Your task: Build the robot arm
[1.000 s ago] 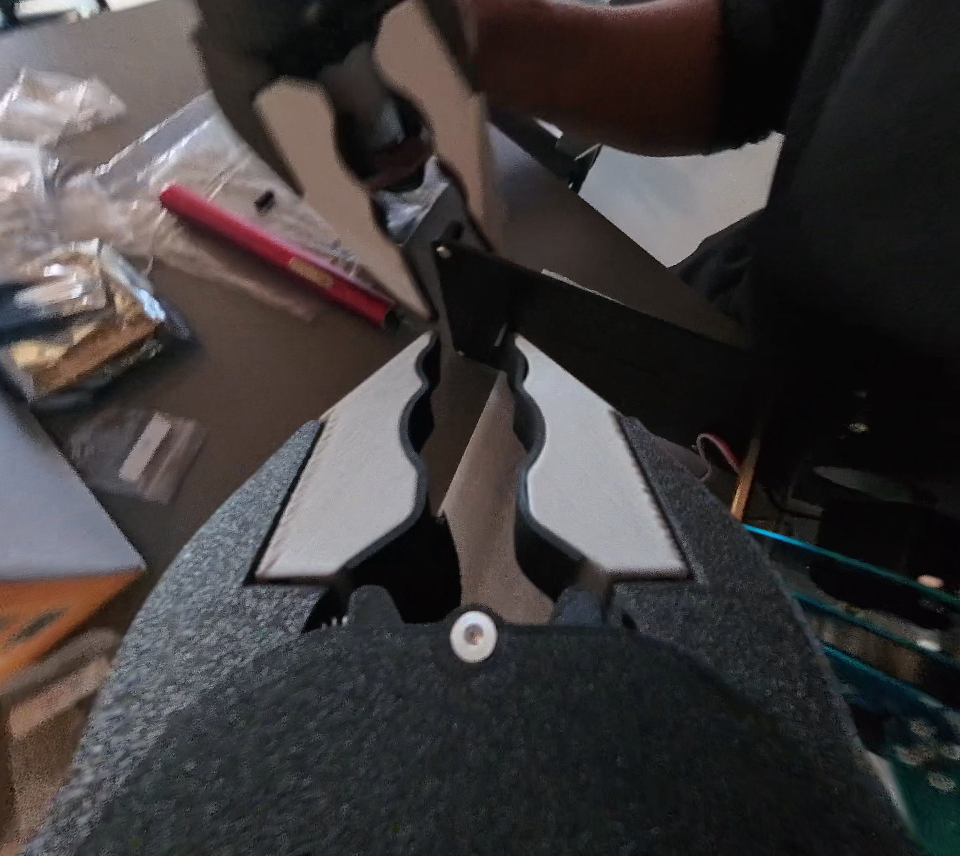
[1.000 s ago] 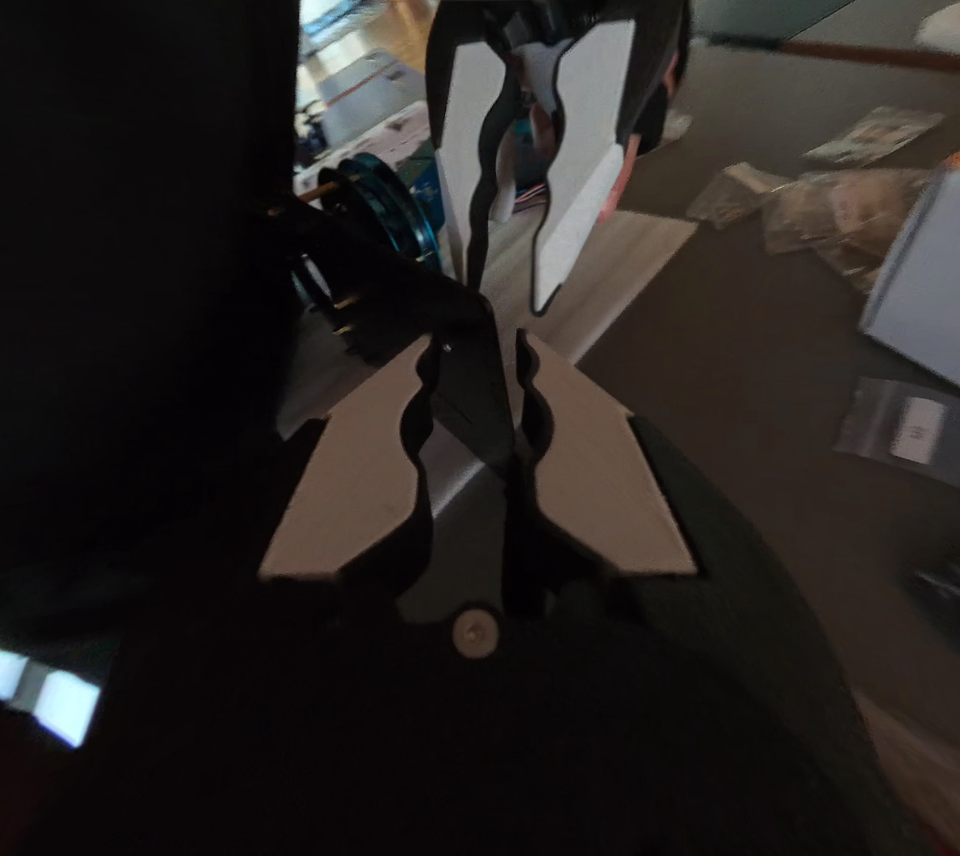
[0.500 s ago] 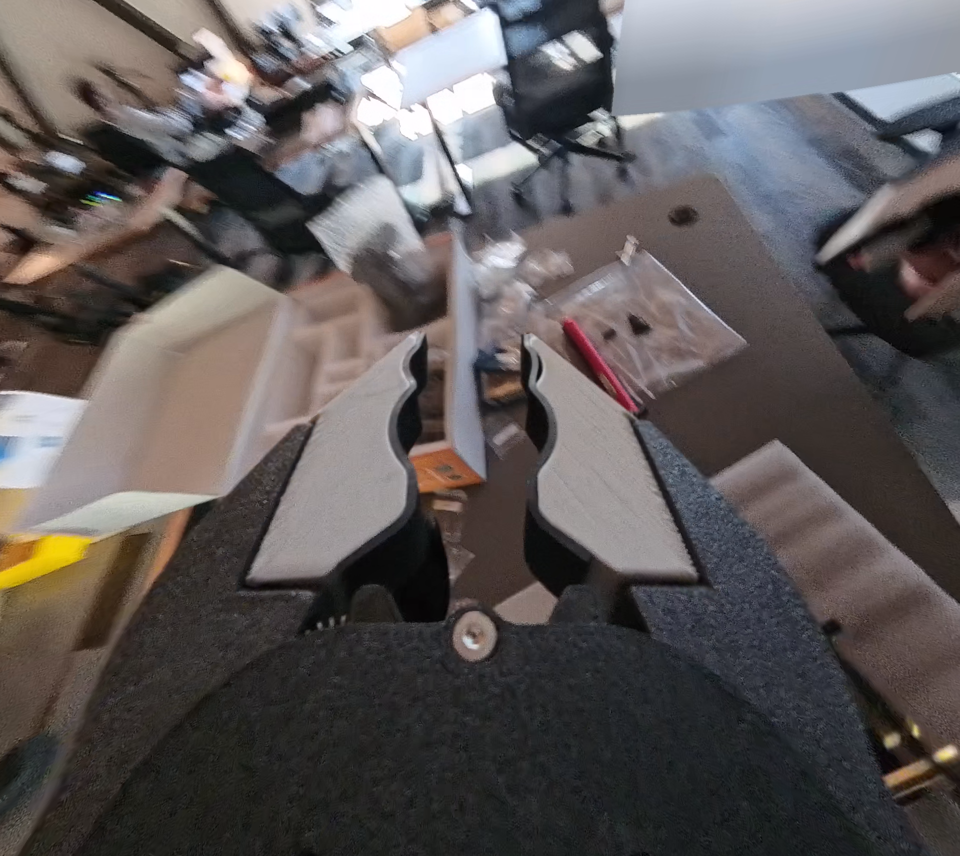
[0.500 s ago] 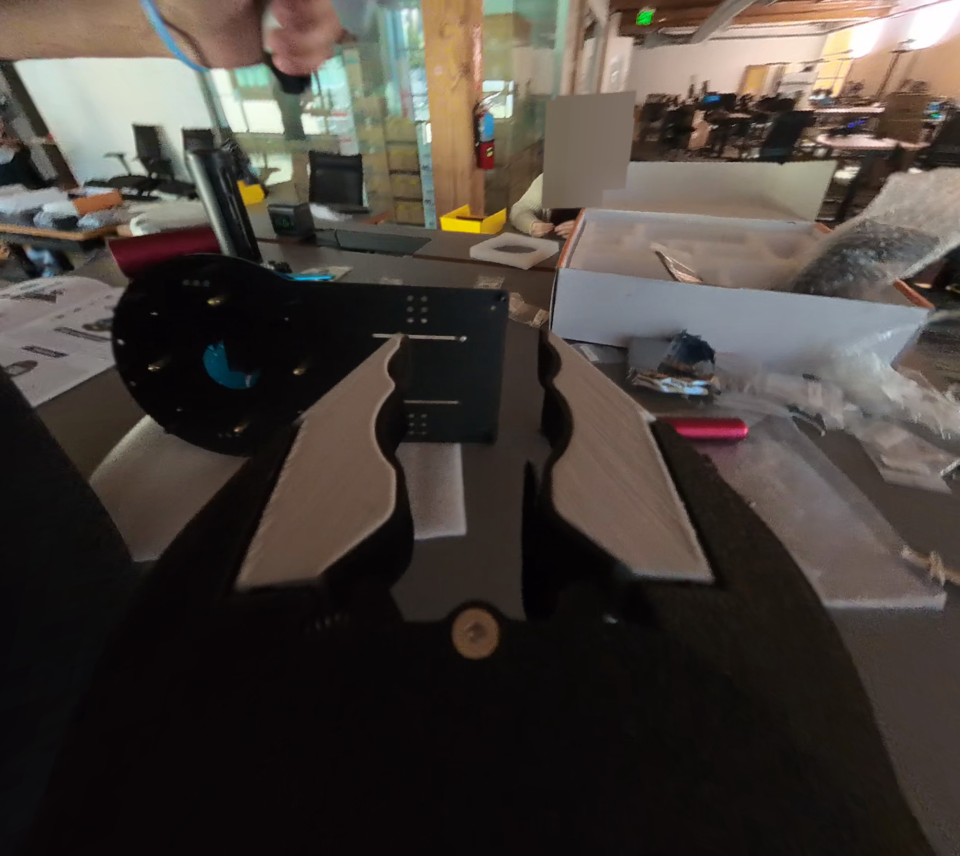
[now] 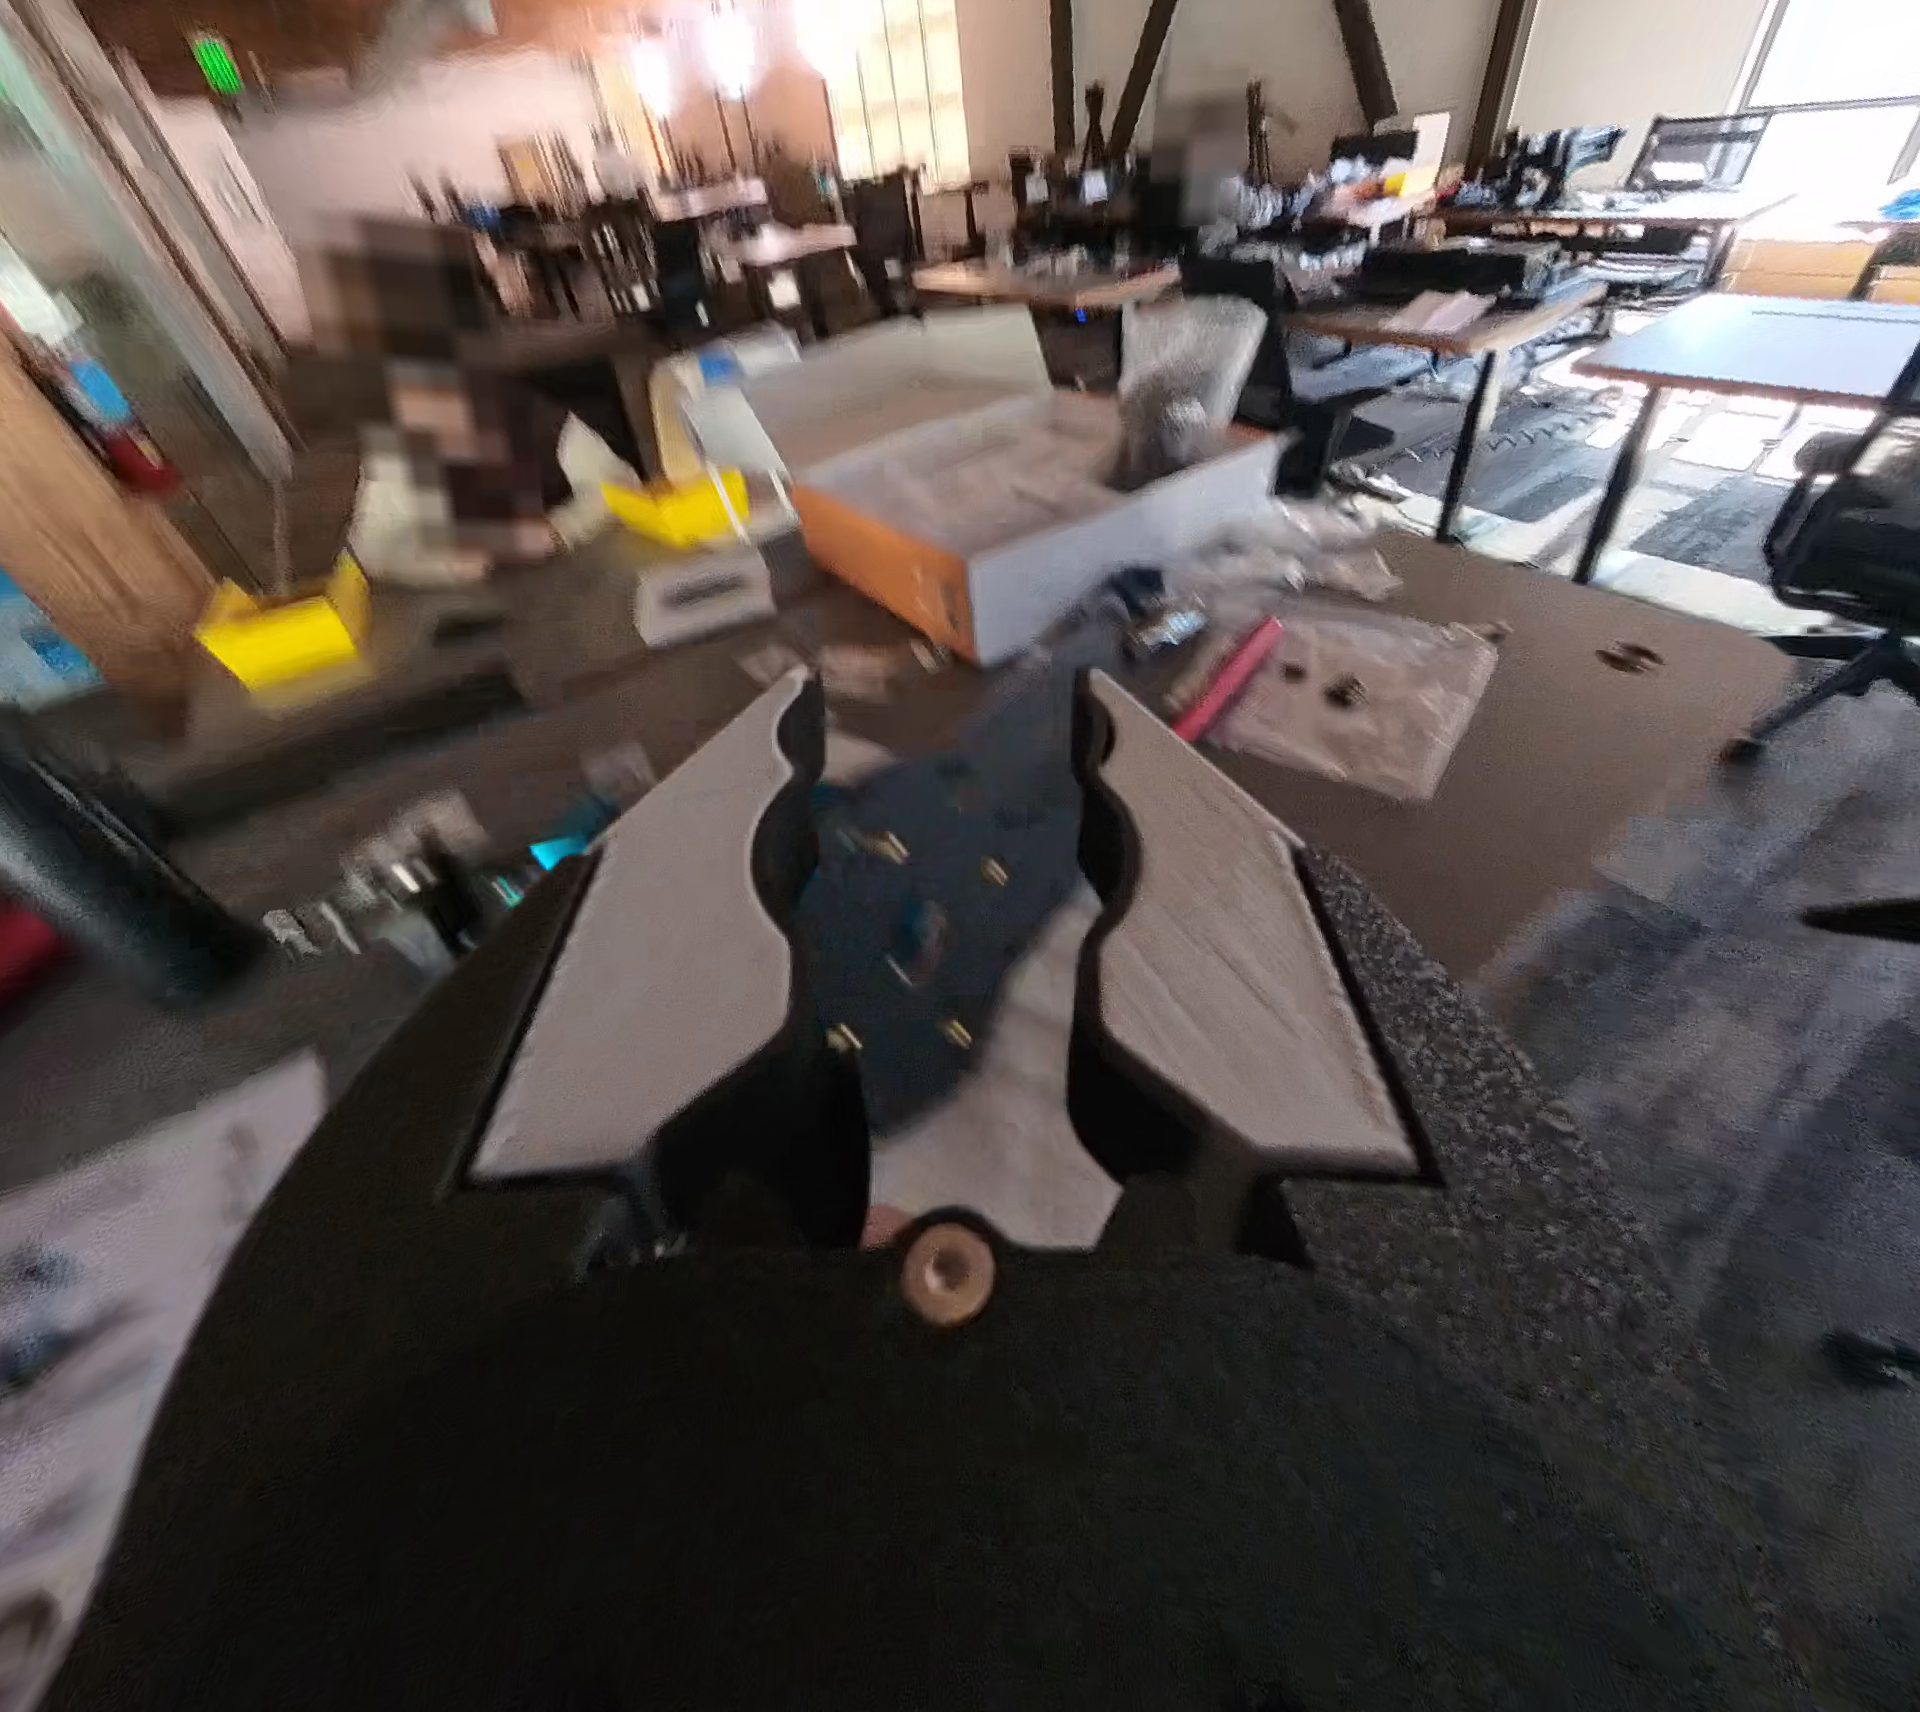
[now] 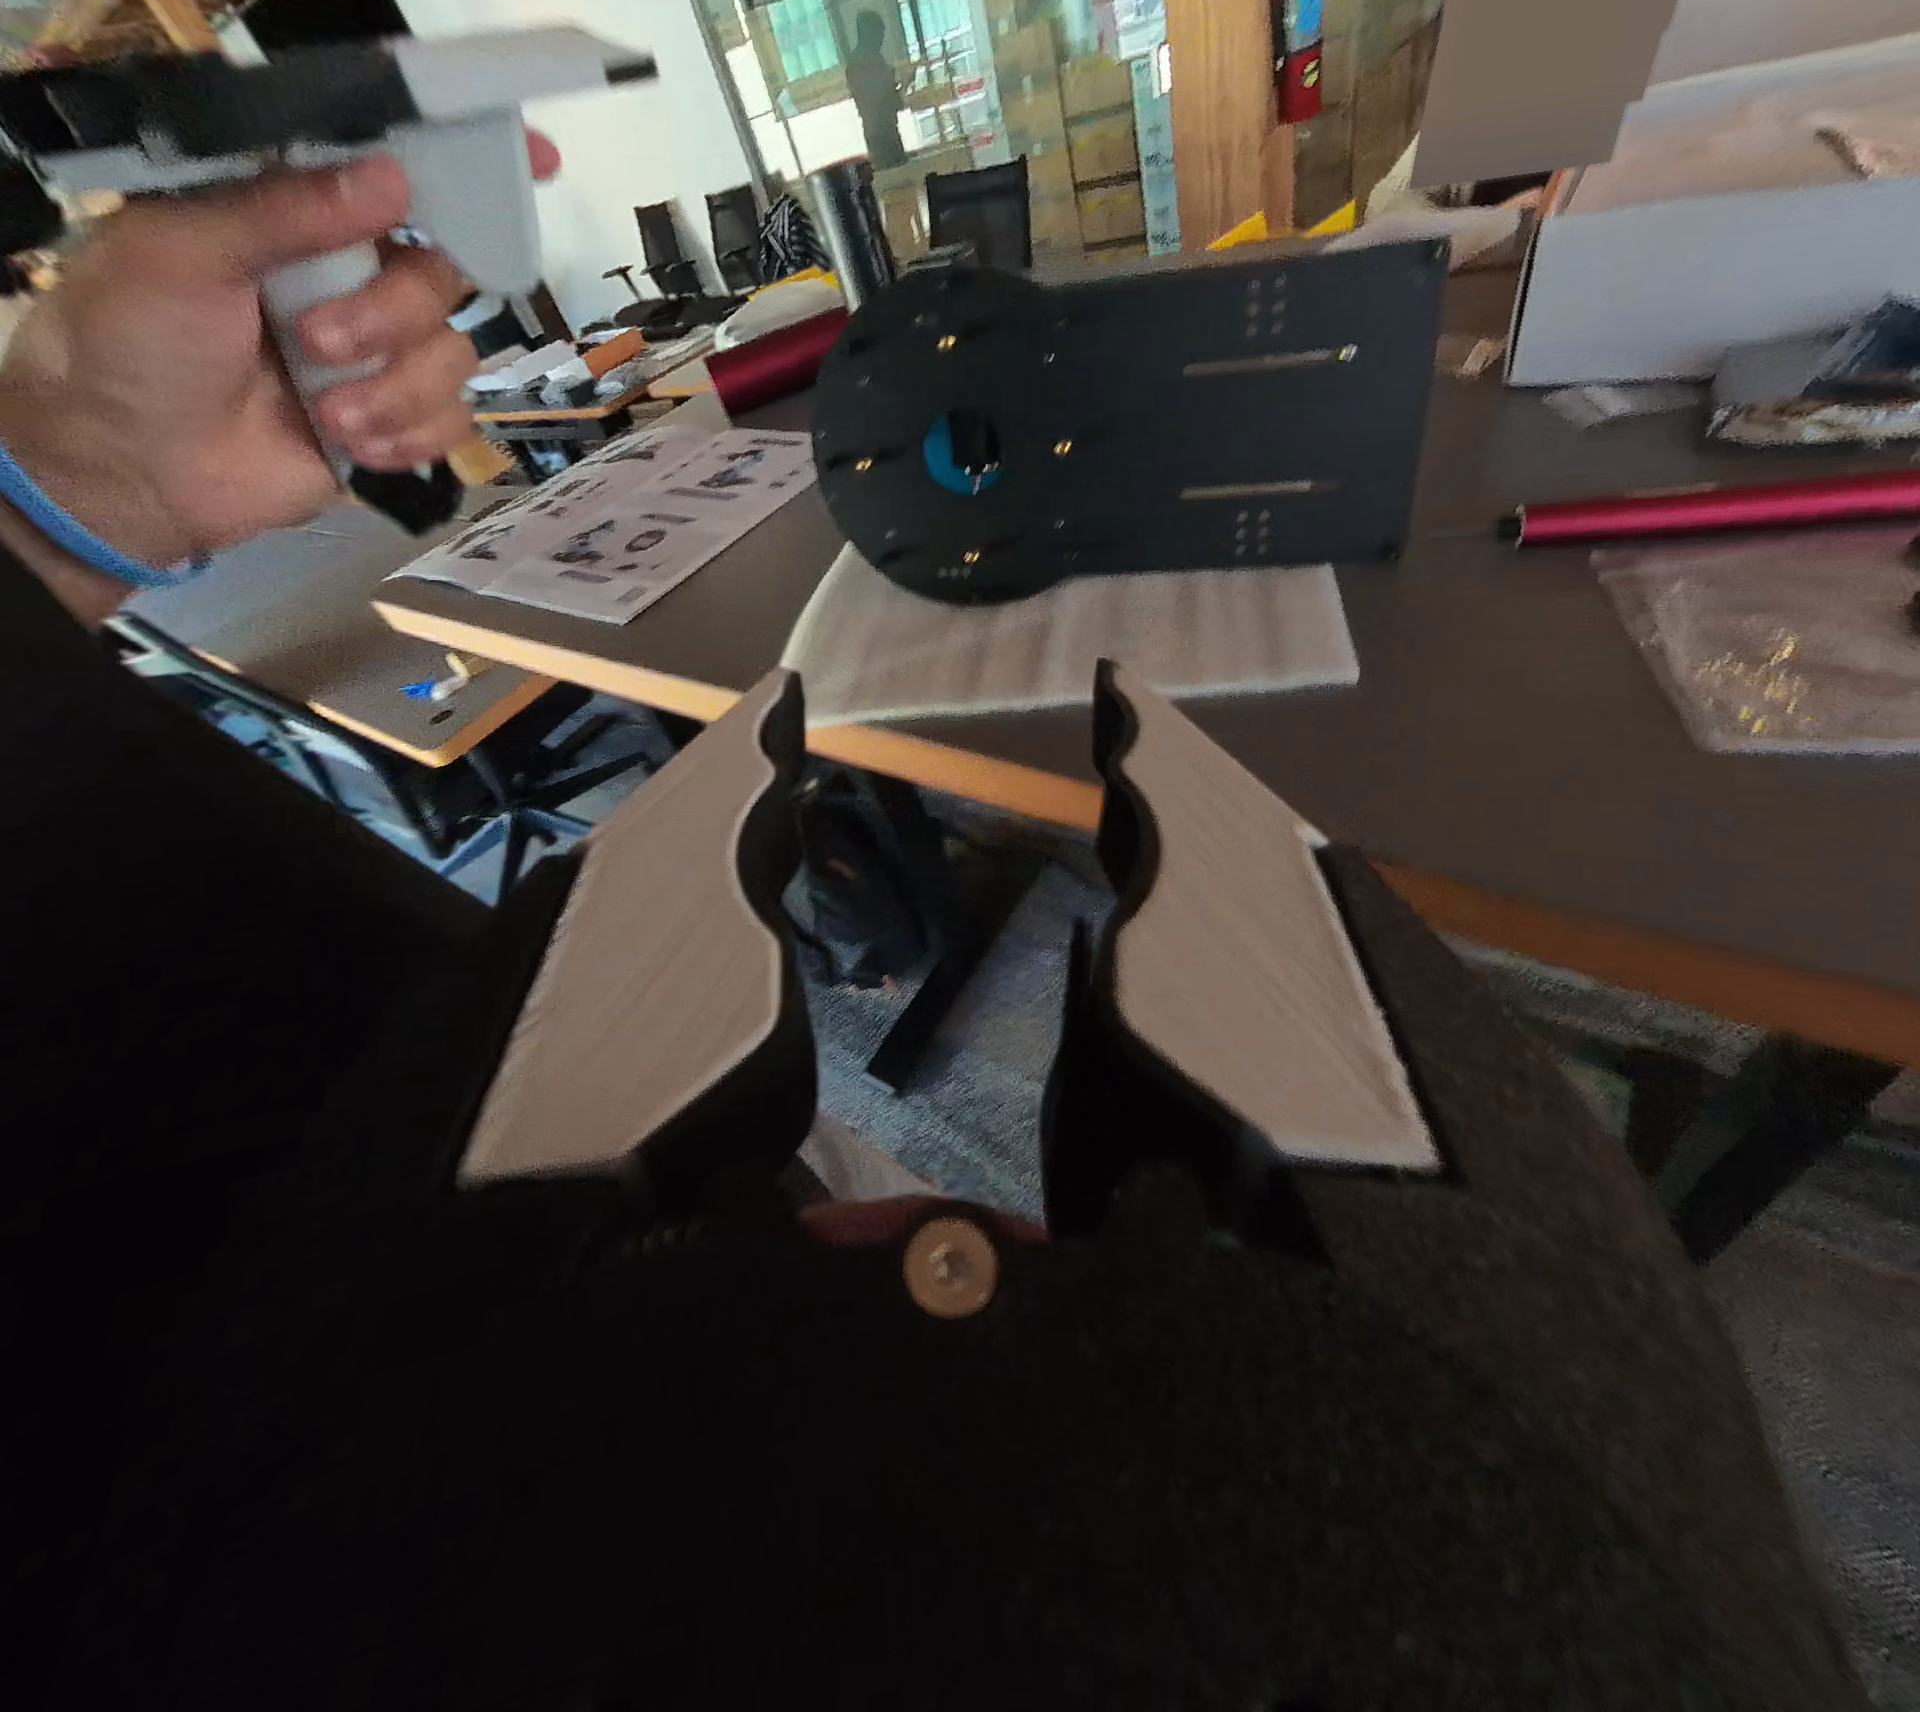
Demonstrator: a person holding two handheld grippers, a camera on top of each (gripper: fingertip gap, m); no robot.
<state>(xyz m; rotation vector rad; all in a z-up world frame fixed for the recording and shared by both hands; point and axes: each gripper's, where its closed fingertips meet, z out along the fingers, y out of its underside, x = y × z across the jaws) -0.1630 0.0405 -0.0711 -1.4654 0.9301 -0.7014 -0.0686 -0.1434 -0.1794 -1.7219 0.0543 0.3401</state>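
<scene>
The black plate (image 6: 1122, 415), round at one end and squared at the other with a blue hub at its centre and small brass studs, rests tilted on a white foam sheet (image 6: 1070, 644) near the front edge of the dark bench (image 6: 1507, 789); in the right wrist view it sits at about twelve o'clock from the right tool (image 6: 948, 727), well apart from it. That tool hangs off the bench edge over the carpeted floor, its fingers spread and nothing between them. The left tool (image 5: 945, 706) is likewise spread and empty, held above the same plate (image 5: 935, 883), which shows blurred in the gap between its fingers; whether it touches the plate cannot be told, though it looks clear of it. In the right wrist view the left tool's grip and the hand (image 6: 197, 353) around it appear at ten o'clock. A red tube (image 6: 1714, 509) lies at two o'clock from the plate, a clear bag (image 6: 1766, 654) of small parts lies nearer the front edge by the tube, a printed booklet (image 6: 613, 519) lies at nine o'clock, and a white open box (image 6: 1683, 291) stands behind at one o'clock. The plate looks loosely propped so near the edge that a knock from either tool could likely tip it flat or slide it and the foam off the bench. The blur in the left wrist view suggests fast motion, which would make a misjudged approach and a scrape on the studs more likely.
</scene>
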